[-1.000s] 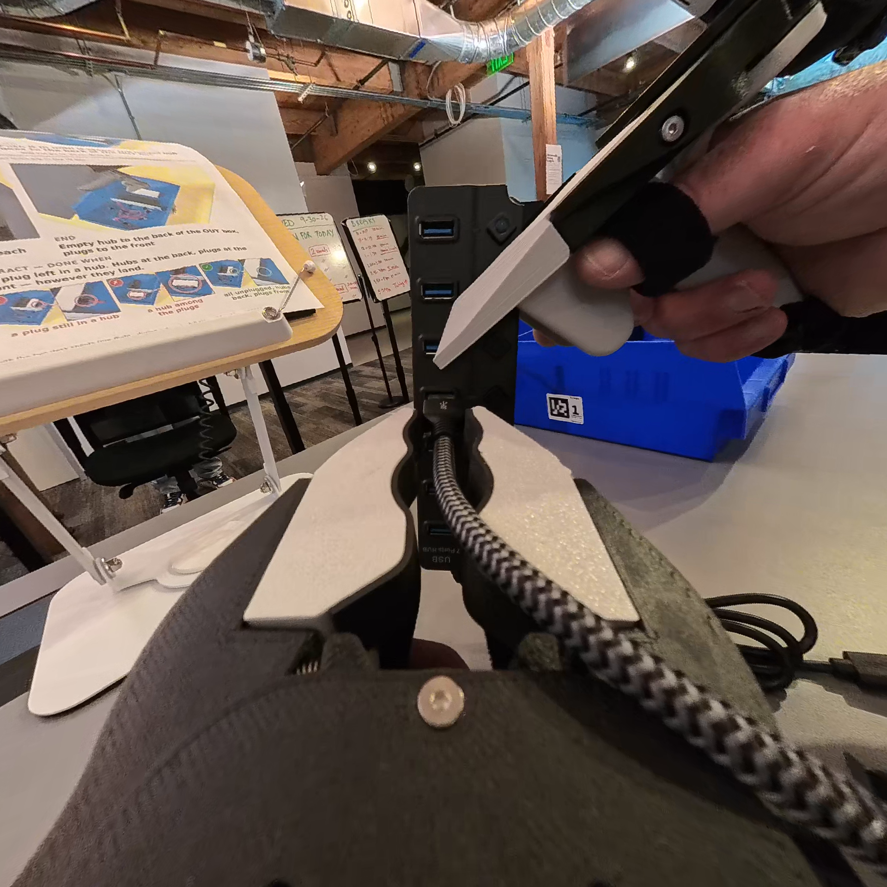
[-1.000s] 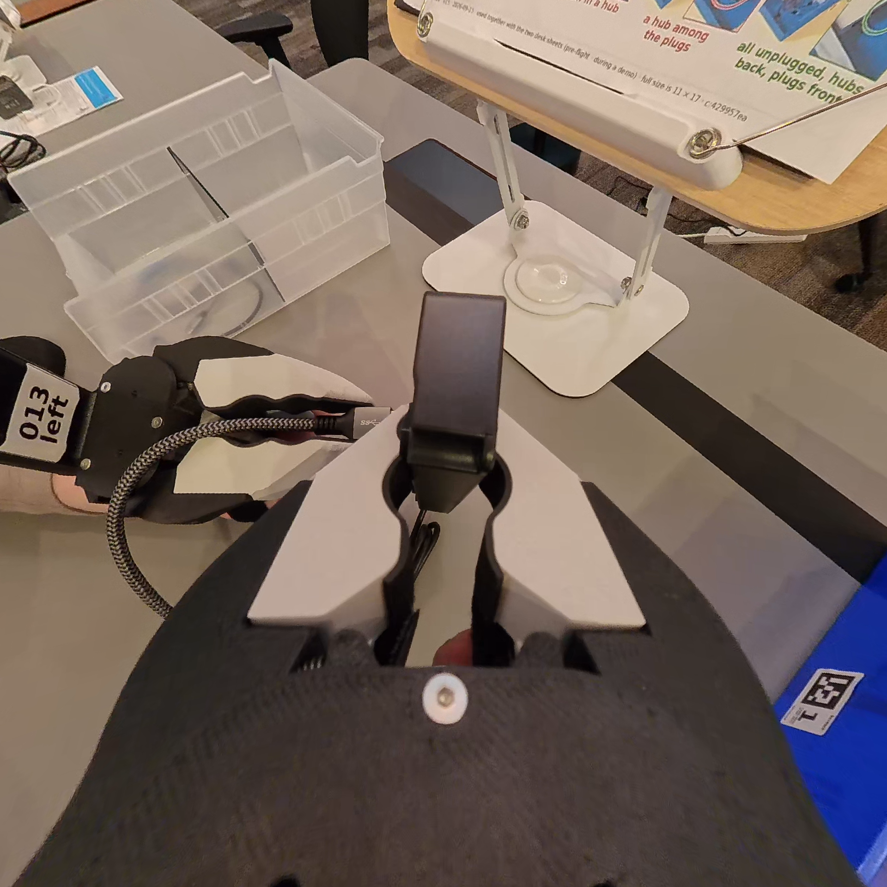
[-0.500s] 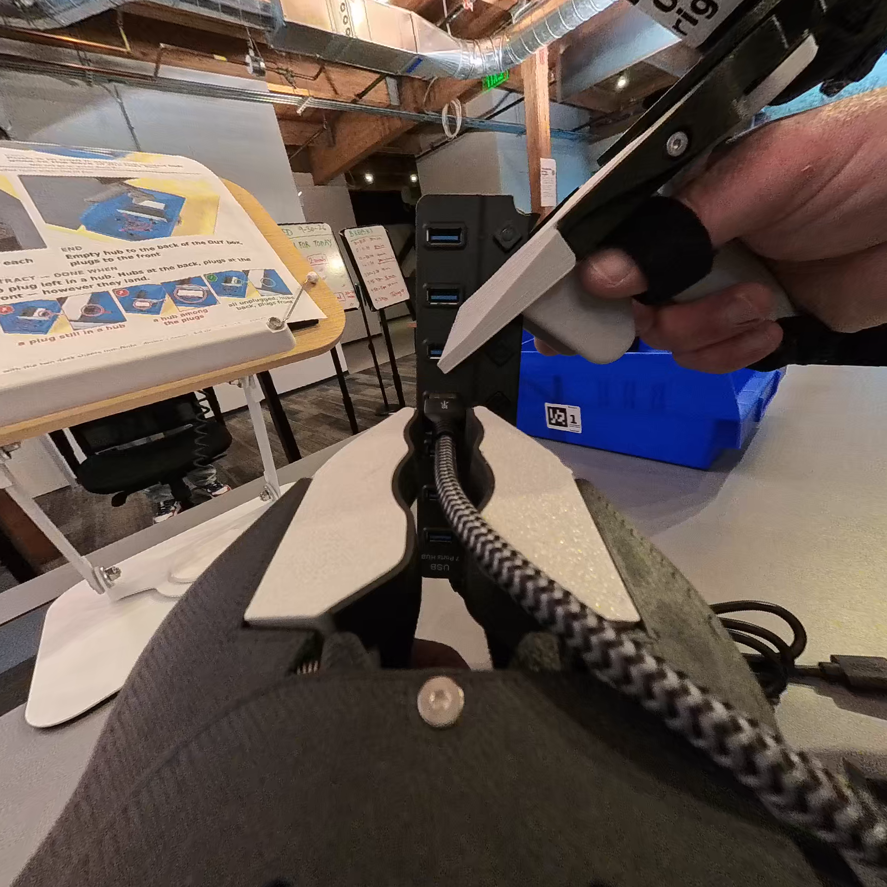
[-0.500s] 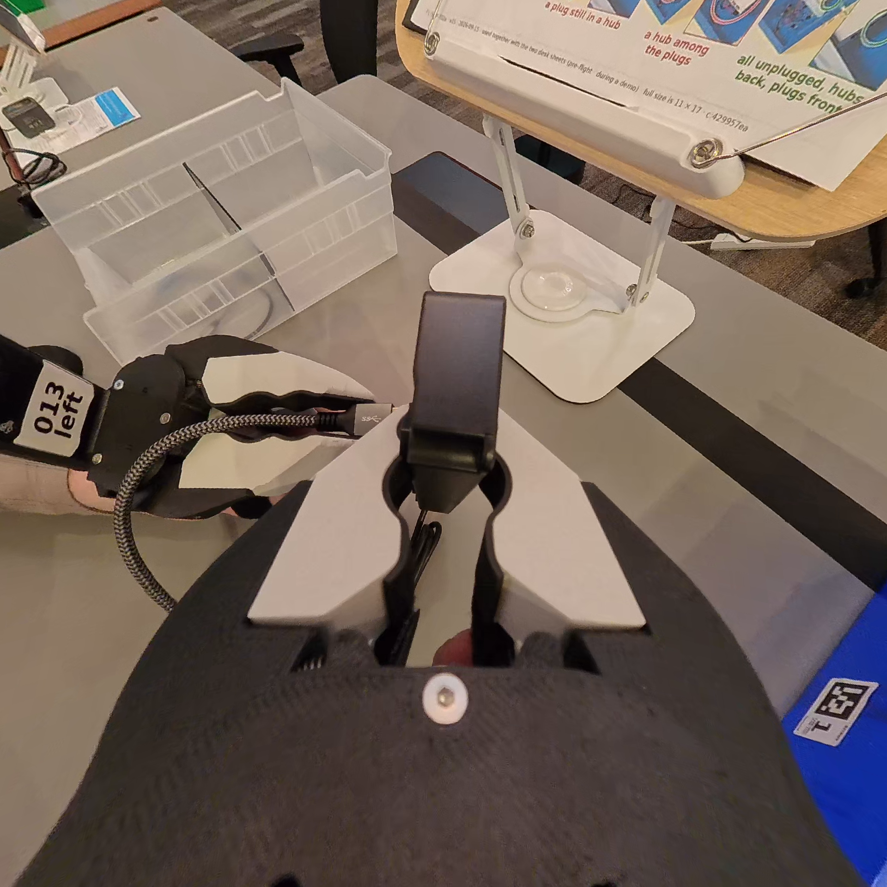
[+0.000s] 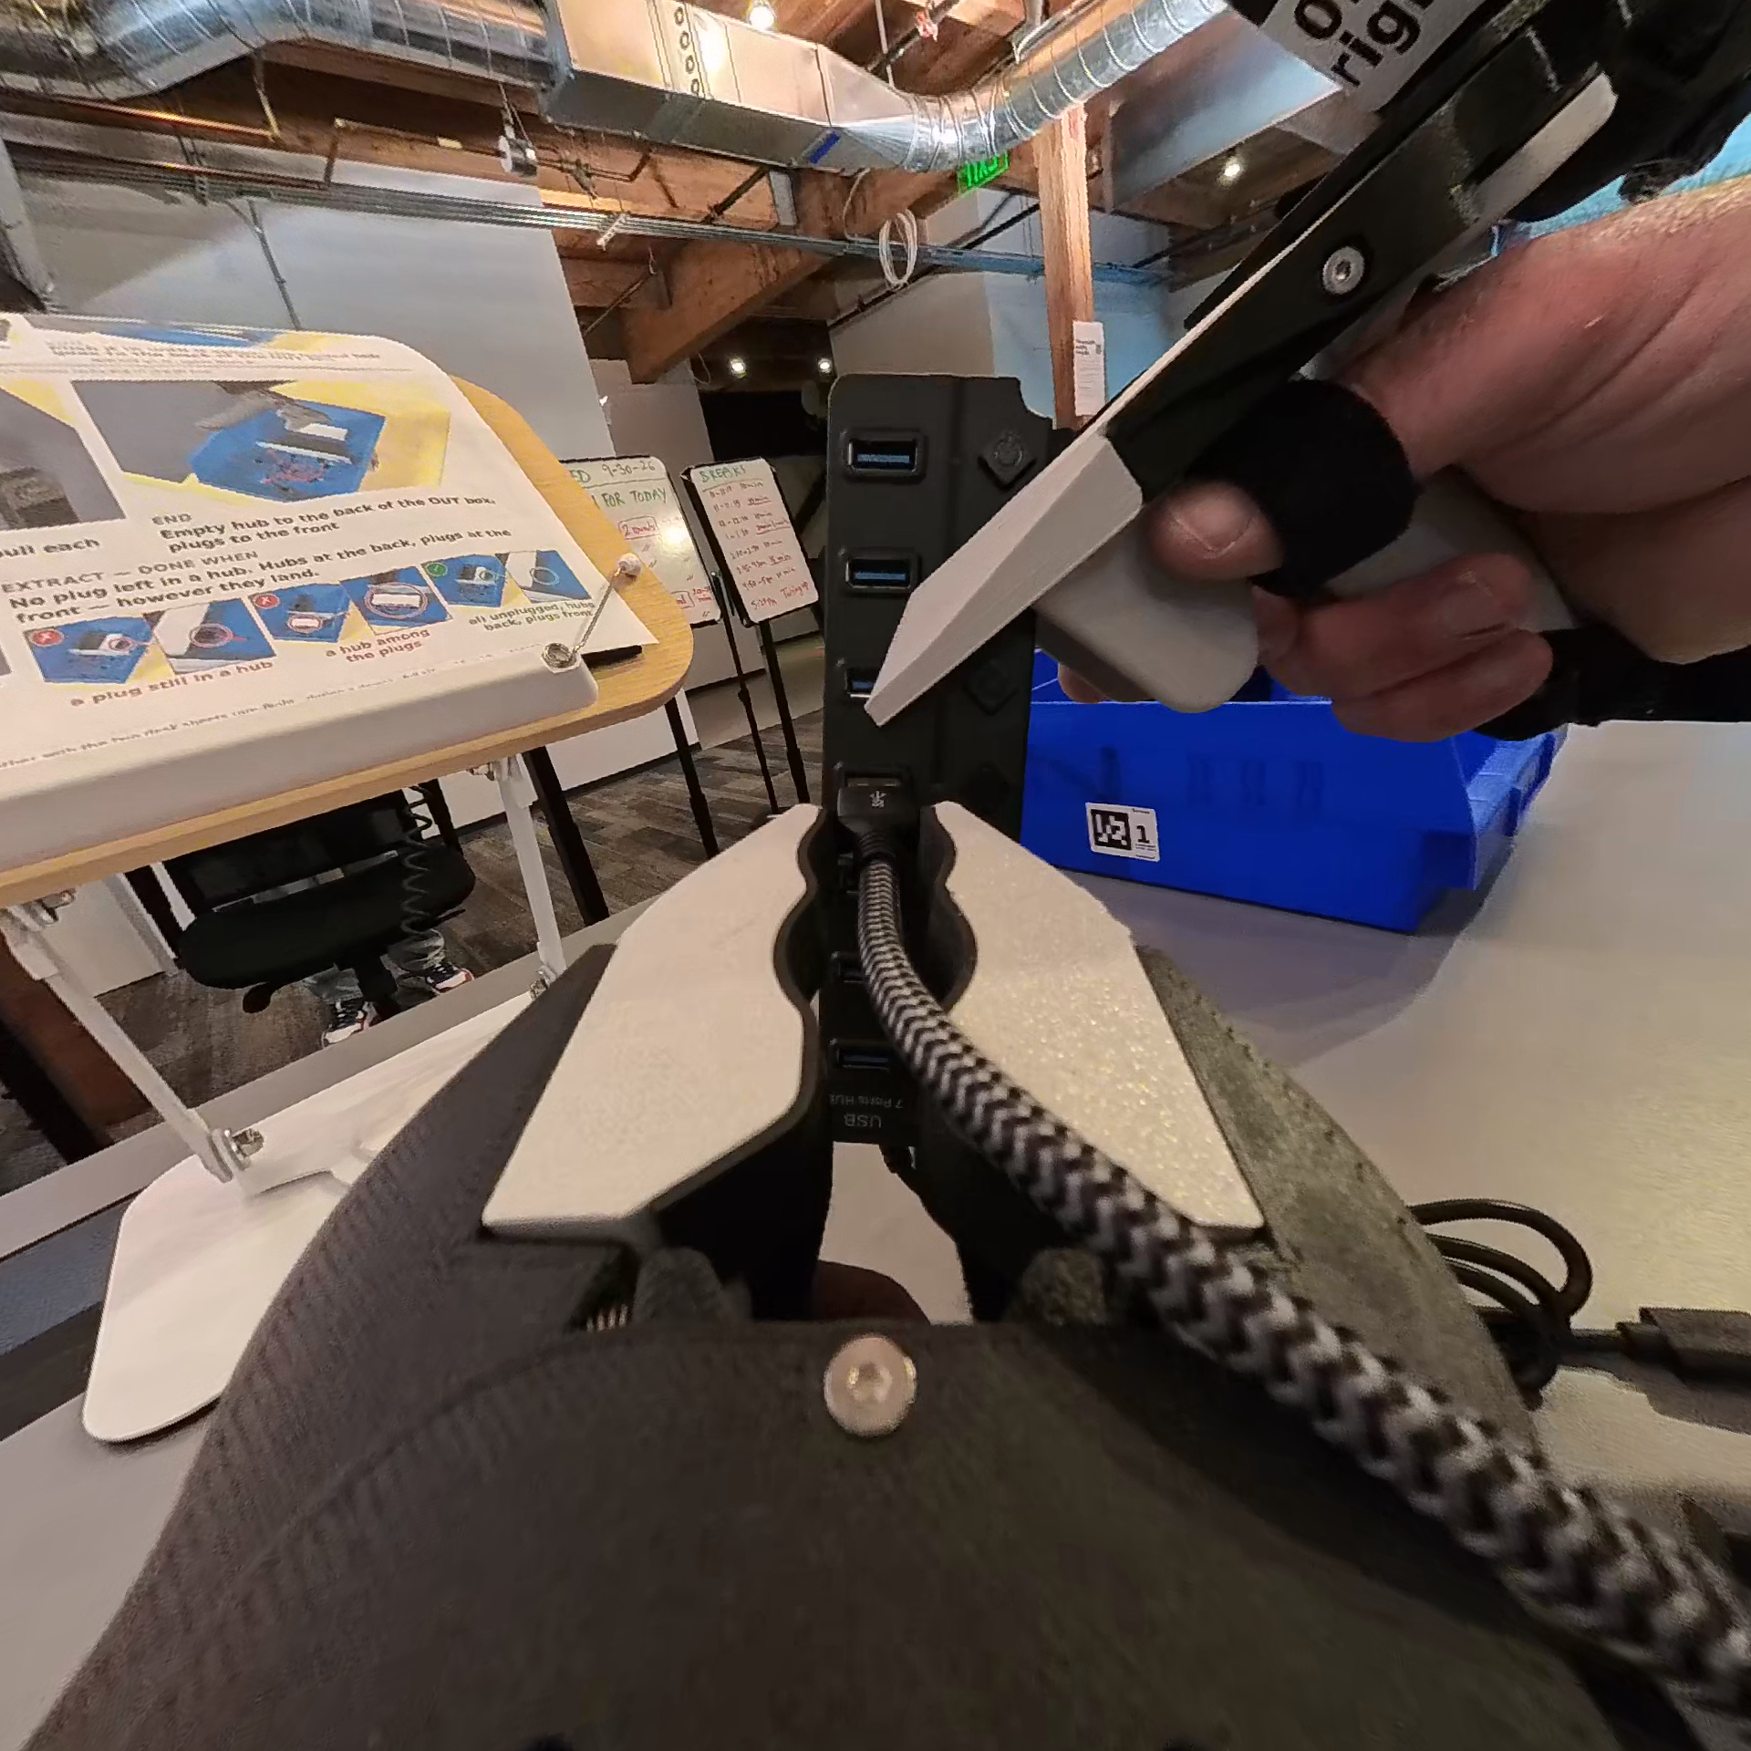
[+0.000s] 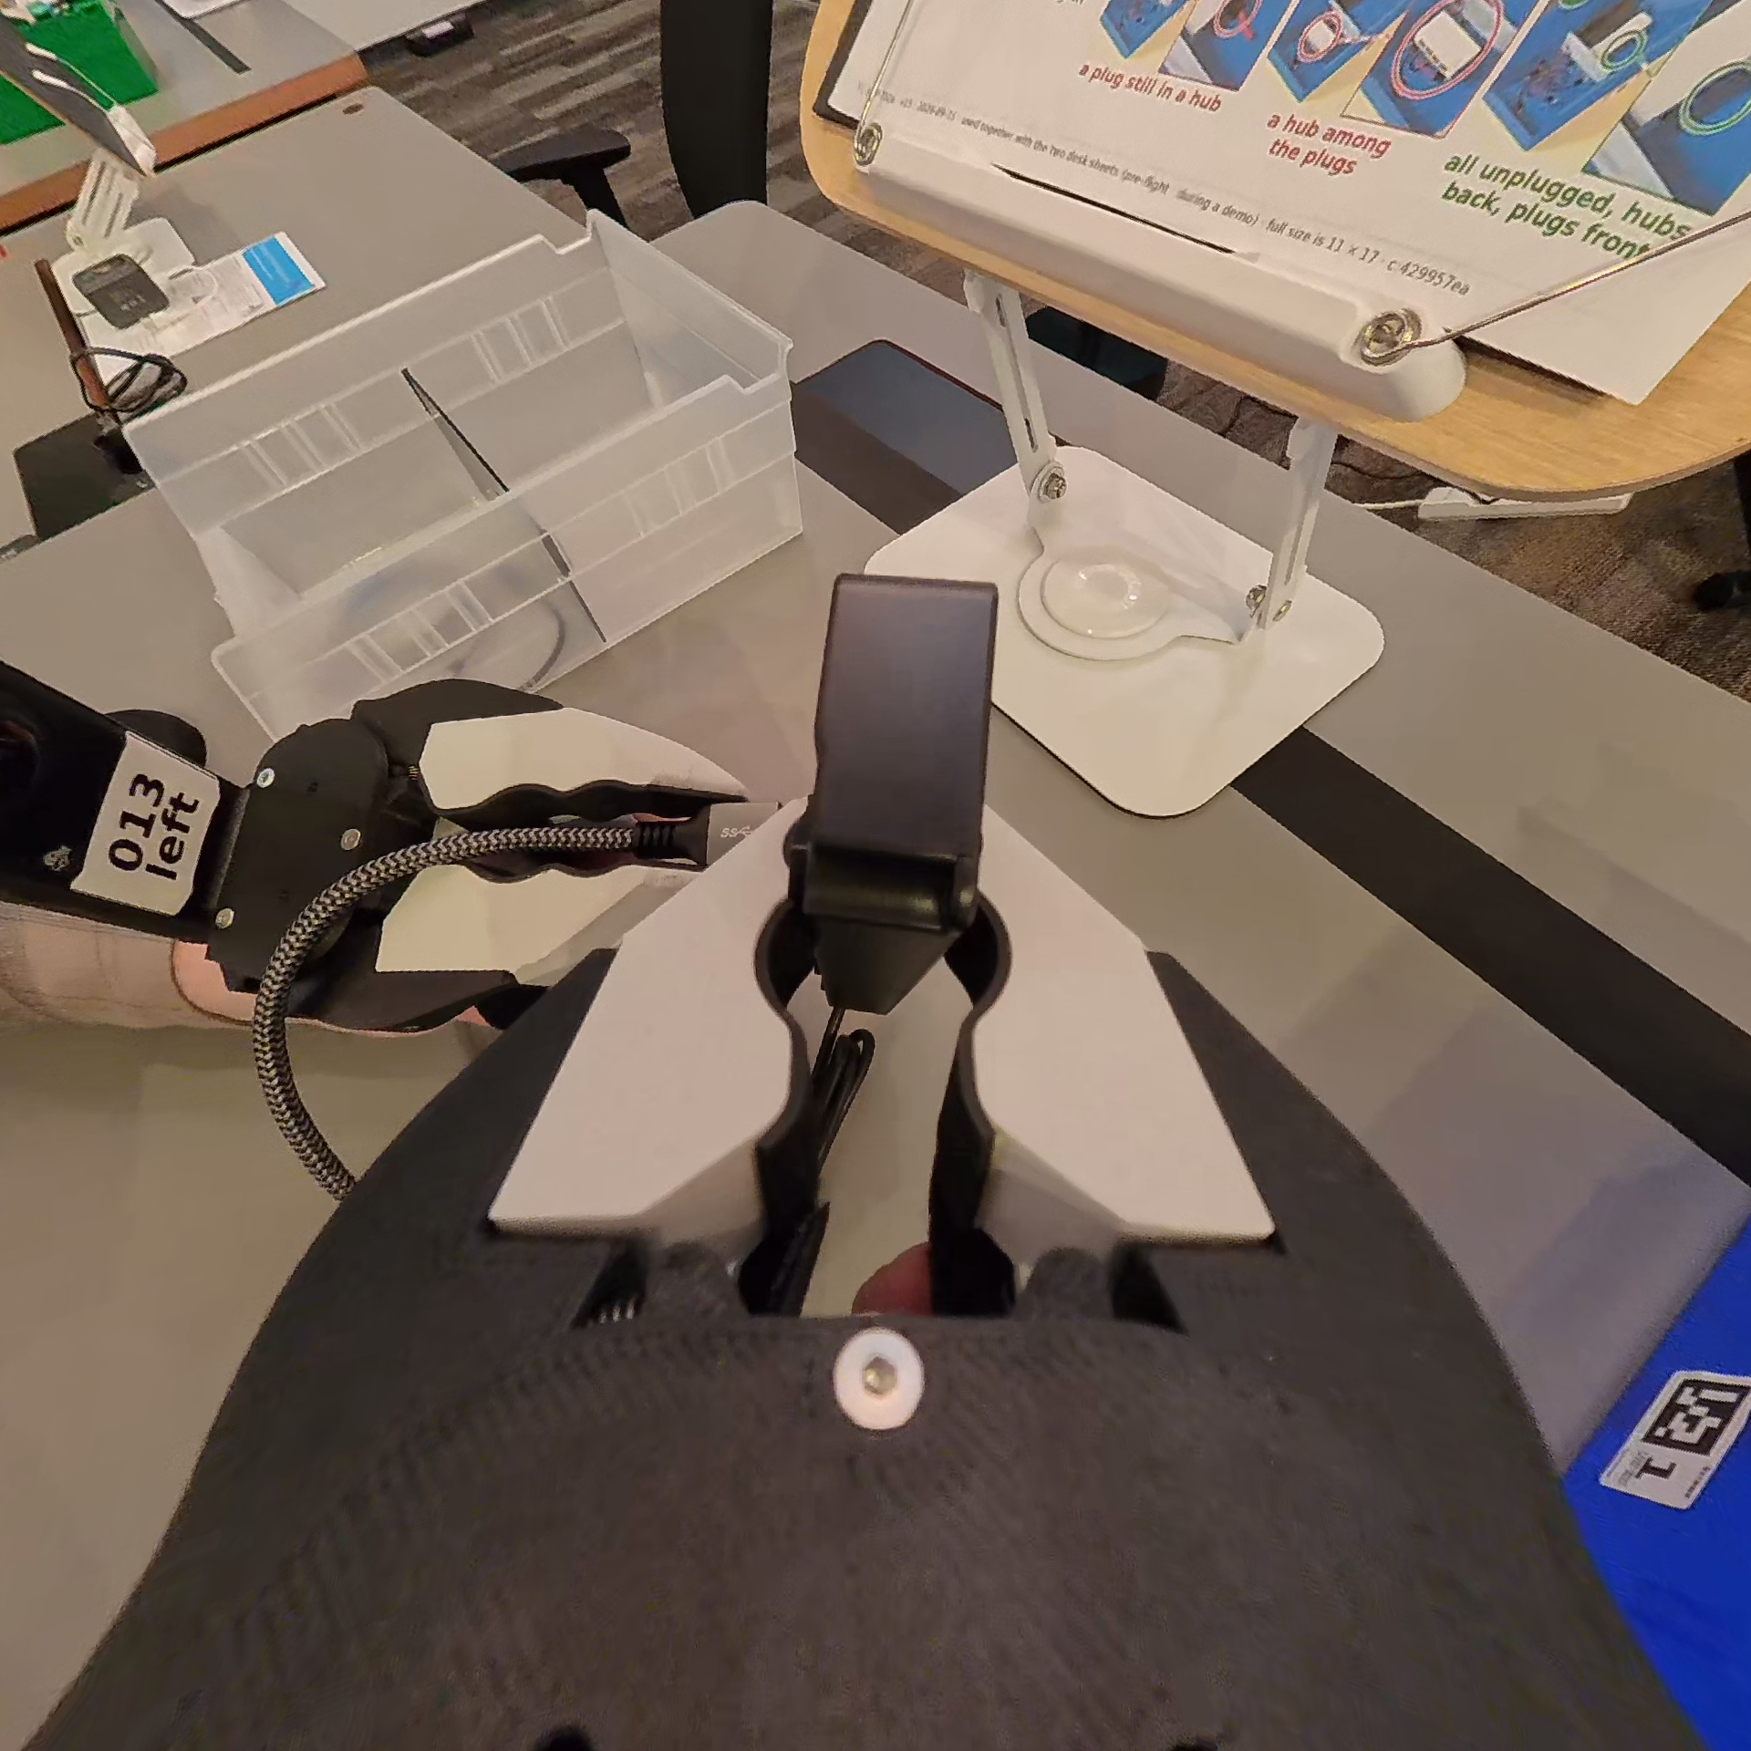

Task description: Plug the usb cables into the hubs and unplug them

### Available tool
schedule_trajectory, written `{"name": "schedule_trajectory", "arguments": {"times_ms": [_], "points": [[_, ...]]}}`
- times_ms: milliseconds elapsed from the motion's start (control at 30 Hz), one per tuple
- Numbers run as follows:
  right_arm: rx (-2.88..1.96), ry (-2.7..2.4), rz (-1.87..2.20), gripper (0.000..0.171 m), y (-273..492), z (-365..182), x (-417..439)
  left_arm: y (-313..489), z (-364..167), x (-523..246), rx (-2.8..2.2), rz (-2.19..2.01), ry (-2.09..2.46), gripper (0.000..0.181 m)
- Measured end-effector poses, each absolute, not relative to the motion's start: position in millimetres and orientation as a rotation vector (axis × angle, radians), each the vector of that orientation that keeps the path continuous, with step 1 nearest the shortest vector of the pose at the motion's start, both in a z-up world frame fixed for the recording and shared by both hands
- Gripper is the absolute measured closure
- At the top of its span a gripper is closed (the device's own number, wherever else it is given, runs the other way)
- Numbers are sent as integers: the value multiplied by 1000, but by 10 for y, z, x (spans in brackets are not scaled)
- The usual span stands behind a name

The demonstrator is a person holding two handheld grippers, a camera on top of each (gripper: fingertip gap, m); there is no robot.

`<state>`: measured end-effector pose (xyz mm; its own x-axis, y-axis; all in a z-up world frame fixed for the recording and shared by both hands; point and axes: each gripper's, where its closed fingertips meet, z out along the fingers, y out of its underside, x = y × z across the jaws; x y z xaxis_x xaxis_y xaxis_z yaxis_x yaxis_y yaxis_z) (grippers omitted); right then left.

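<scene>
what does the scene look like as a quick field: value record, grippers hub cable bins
left gripper: shut on the braided cable's plug
right gripper: shut on the black hub
black hub: held upright above the table
braided cable: plug at a middle port; seating depth unclear
upper ports: two plainly empty
blue bin: on table behind hub
clear bin: on table, with divider
instruction stand: on table
</scene>
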<state>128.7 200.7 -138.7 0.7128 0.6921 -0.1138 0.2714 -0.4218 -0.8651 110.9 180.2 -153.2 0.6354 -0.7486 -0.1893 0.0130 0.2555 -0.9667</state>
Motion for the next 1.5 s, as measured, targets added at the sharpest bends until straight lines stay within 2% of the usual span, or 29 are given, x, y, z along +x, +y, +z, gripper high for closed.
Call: {"name": "schedule_trajectory", "arguments": {"times_ms": [633,1167,1500], "points": [[-1941,-739,677,151,1951,-1251,1280,1763,-1396,1090,-1136,-559,802,165],[-1946,-793,536,150,1939,-1248,1271,1765,-1408,1096,-1183,-553,842,165],[-1921,-756,605,150,1928,-1170,1259,1747,-1337,1076,-1140,-556,841,165]]}}
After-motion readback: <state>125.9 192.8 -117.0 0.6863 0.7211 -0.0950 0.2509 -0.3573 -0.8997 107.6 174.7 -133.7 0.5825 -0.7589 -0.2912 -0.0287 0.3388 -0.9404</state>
